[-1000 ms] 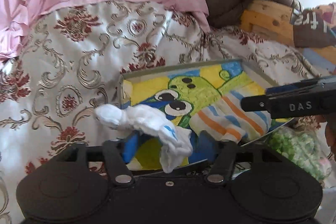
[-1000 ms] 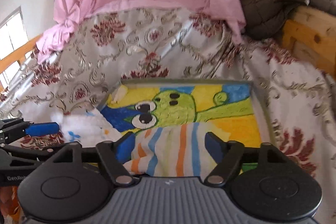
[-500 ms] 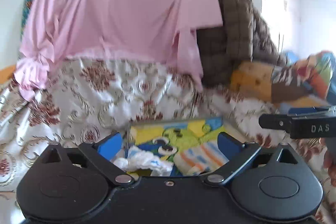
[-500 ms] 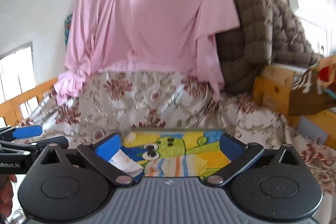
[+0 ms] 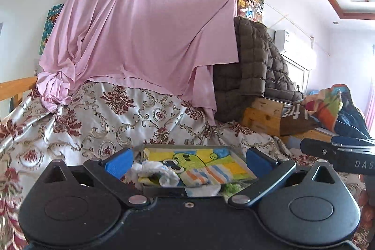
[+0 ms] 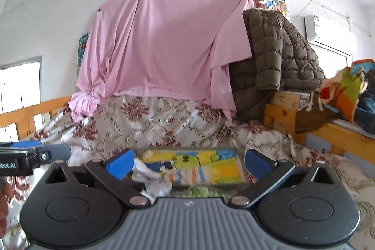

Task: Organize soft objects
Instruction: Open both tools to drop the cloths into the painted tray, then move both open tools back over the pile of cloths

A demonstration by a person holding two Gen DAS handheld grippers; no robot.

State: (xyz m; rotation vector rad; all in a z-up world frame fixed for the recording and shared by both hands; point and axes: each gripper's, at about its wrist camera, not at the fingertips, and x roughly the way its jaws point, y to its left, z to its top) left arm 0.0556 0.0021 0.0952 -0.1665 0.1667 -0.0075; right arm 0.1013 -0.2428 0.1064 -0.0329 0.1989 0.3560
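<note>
On the bed, the striped sock (image 5: 206, 176) and white sock (image 5: 154, 169) are lying in the frog-printed tray (image 5: 232, 151), ahead of and below both wide-open, empty claws: left claw (image 5: 188, 159), right claw (image 6: 188, 162).

Glossy satin bedspread (image 5: 98, 123), matt pink cloth sheet (image 5: 145, 39), quilted jacket (image 5: 253, 67), wooden frame (image 6: 276, 114)

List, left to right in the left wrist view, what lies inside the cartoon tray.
White sock → striped sock, both lying along the near side of the cartoon tray.
</note>
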